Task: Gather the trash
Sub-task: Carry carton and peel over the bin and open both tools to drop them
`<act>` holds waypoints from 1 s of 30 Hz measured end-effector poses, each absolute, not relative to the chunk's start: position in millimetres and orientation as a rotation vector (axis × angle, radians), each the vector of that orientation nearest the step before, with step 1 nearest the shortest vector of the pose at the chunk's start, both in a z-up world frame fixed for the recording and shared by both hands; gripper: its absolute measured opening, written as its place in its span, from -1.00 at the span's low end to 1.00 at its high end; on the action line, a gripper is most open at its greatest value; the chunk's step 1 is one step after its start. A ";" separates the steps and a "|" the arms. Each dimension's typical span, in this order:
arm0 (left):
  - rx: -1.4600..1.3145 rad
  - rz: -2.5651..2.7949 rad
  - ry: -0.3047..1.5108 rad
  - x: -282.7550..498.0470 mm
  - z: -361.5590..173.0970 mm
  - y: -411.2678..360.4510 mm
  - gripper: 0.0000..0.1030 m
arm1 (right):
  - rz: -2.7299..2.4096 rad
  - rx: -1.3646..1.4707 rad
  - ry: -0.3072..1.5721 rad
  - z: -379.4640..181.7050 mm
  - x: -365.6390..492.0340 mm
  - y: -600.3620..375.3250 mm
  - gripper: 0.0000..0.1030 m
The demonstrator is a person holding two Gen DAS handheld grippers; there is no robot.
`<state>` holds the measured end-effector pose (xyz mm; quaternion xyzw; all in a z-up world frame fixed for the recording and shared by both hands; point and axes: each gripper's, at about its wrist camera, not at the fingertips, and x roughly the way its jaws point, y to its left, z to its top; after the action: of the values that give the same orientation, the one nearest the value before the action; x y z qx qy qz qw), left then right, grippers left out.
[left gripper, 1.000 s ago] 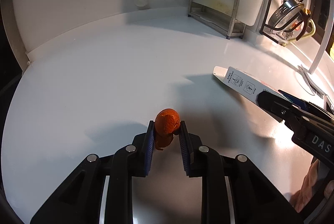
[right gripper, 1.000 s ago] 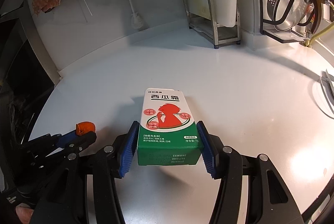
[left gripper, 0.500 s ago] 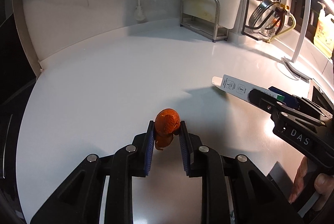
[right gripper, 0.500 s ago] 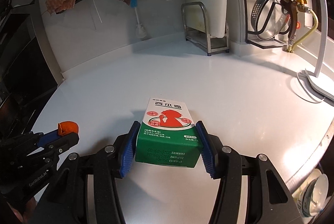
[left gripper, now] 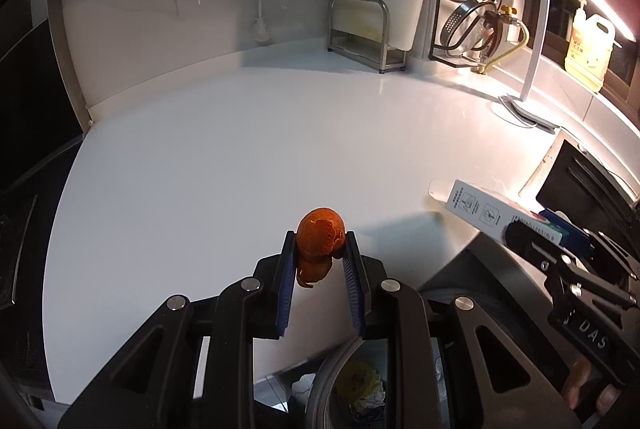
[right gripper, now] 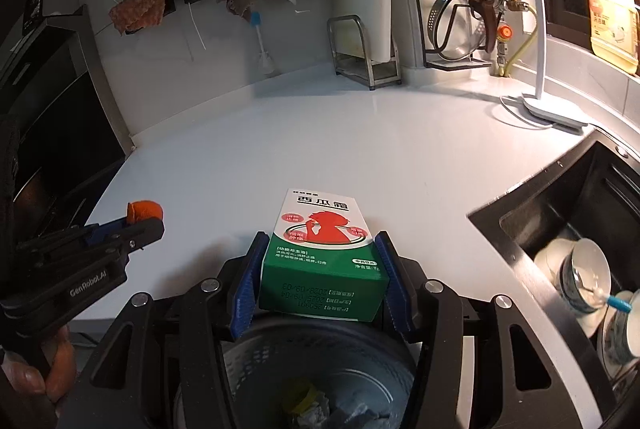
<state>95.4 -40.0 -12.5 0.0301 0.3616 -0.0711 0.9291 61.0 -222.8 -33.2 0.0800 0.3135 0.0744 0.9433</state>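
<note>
two pieces of trash are held above the white counter point(right gripper: 280, 133) near its front edge, with the trash bin point(right gripper: 320, 361) open just below. right hand-held gripper point(right gripper: 320, 269) is clamped on the green-and-white box point(right gripper: 322, 253), which sits over the bin's rim; let go too soon, it could catch the rim and tip onto the counter. left hand-held gripper point(left gripper: 318, 261) pinches the orange peel point(left gripper: 320, 237), not yet clearly over the bin, so a release now may drop it on the counter's edge.
</note>
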 end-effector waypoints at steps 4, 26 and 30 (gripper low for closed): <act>0.061 -0.167 0.743 70.1 -17.0 -41.1 -0.55 | 0.128 0.169 0.641 -37.8 19.9 -218.6 0.01; 0.107 -0.266 0.830 -10.2 -74.1 -59.6 -0.55 | 0.078 0.206 0.707 -90.9 -88.6 -215.1 0.01; 0.108 -0.263 0.838 -12.5 -81.2 -58.5 -0.55 | 0.085 0.203 0.726 -99.9 -90.8 -211.6 0.01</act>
<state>-12.5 -58.5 -81.2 0.0525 0.4054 -0.1271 0.9037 -90.8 -211.6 -99.9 0.0989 0.3542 0.0415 0.9290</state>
